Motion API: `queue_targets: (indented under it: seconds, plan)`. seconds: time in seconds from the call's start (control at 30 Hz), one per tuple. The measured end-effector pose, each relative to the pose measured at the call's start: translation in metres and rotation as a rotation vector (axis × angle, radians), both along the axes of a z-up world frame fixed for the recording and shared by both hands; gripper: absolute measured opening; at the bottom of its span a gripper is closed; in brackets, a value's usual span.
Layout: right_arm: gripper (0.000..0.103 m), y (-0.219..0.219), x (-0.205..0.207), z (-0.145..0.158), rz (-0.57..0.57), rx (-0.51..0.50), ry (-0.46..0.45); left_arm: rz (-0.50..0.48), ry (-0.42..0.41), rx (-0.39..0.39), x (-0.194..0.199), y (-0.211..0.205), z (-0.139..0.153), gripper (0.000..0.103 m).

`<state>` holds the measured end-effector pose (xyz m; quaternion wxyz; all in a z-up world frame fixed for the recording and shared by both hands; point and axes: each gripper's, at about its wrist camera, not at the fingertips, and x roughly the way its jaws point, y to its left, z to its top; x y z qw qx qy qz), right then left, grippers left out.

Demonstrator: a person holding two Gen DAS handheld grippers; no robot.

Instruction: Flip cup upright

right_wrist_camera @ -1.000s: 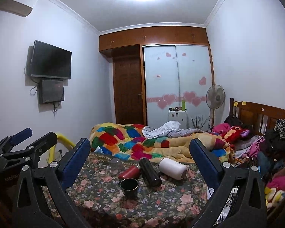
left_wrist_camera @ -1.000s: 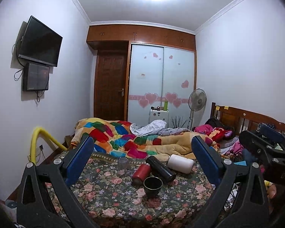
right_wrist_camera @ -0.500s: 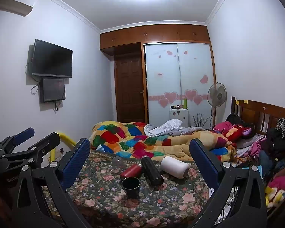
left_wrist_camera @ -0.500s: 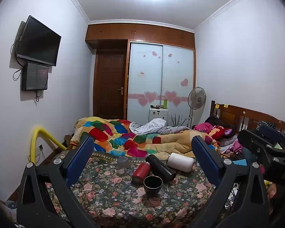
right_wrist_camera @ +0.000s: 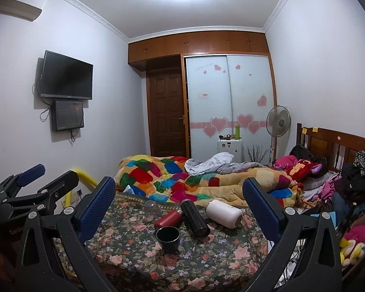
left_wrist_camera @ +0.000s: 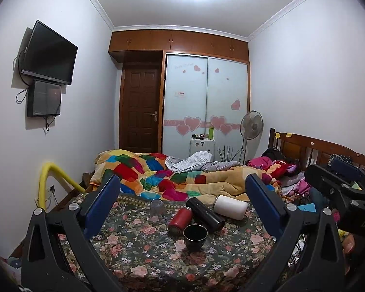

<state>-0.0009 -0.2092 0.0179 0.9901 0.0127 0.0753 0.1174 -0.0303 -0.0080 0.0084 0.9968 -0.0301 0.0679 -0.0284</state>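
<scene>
Nothing has moved: red cup point(left_wrist_camera: 180, 221) lies sideways, mouth nearward; both tongs point(left_wrist_camera: 182, 204) point(right_wrist_camera: 178, 206) released.

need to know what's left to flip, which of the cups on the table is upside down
The clear glass cup at the table's far left, standing mouth down. The black cup in front stands mouth up; the red, black and white bottles lie on their sides.

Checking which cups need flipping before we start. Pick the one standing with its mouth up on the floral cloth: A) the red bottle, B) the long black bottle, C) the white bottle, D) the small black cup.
D: the small black cup stands upright with its open mouth showing, while the red bottle, long black bottle and white bottle all lie on their sides on the floral cloth.
</scene>
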Motion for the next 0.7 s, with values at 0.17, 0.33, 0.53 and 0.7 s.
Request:
queue_targets:
  seconds: [0.17,0.33,0.53,0.7]
  plan:
    - [0.103,-0.0002,-0.0001,0.0002,-0.002,-0.001,-0.001,0.0,0.0,0.001,-0.0013,0.0,0.0001,0.103]
    - [0.103,0.0018,-0.0007,0.0018,-0.007,-0.003,-0.003,0.002,-0.002,0.007,-0.0021,-0.0002,0.0007,0.103]
    - [0.103,0.002,-0.0003,0.0044,-0.012,0.001,0.004,-0.002,-0.001,0.008,-0.0022,-0.0011,0.0012,0.103]
    - [0.103,0.0012,-0.0009,0.0048,-0.014,0.004,0.004,-0.003,0.001,0.007,-0.0026,-0.0018,0.0012,0.103]
